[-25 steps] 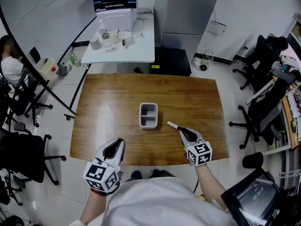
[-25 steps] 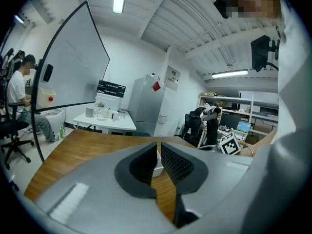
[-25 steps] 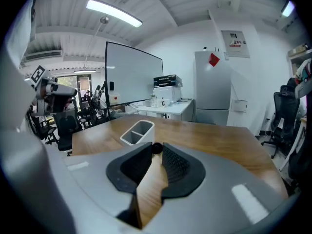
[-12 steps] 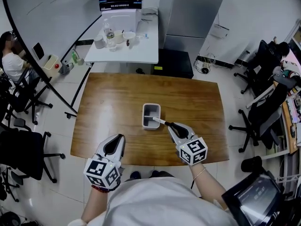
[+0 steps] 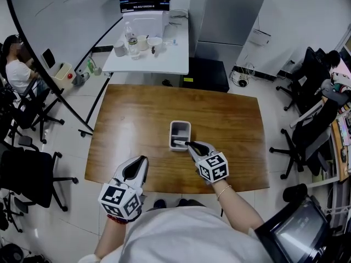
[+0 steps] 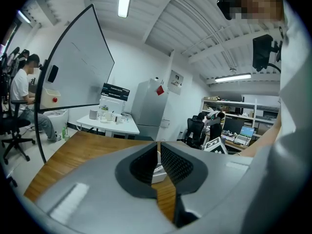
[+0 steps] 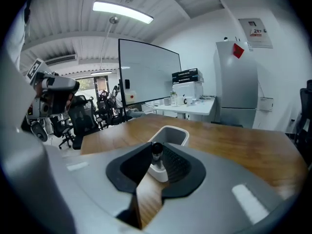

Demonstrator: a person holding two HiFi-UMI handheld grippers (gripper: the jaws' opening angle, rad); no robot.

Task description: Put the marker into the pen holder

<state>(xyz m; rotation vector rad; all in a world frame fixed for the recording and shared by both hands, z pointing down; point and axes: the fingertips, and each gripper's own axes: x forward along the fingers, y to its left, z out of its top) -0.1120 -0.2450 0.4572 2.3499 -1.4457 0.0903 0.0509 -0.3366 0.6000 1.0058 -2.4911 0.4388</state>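
Note:
A white two-compartment pen holder (image 5: 180, 125) stands in the middle of the wooden table (image 5: 126, 125). My right gripper (image 5: 190, 145) hovers at the holder's near right edge, and its jaws are opening with the white marker (image 5: 179, 142) between them, still touching the pads. The marker lies tipped over the holder's near compartment. In the right gripper view the marker (image 7: 157, 152) shows end-on between the pads of the right gripper (image 7: 157, 156), with the holder (image 7: 171, 133) just beyond. My left gripper (image 5: 141, 161) is shut and empty above the table's near edge, and in its own view its jaws (image 6: 158, 155) frame a slice of the holder.
A white side table (image 5: 164, 64) with bottles, cups and boxes stands behind the wooden table. Office chairs (image 5: 24, 174) crowd the left and right sides. A curved whiteboard (image 5: 60, 21) and a seated person (image 5: 19, 73) are at the far left.
My right gripper has carried the marker left and forward, from the table right of the holder to over its near compartment. The left gripper has stayed in place.

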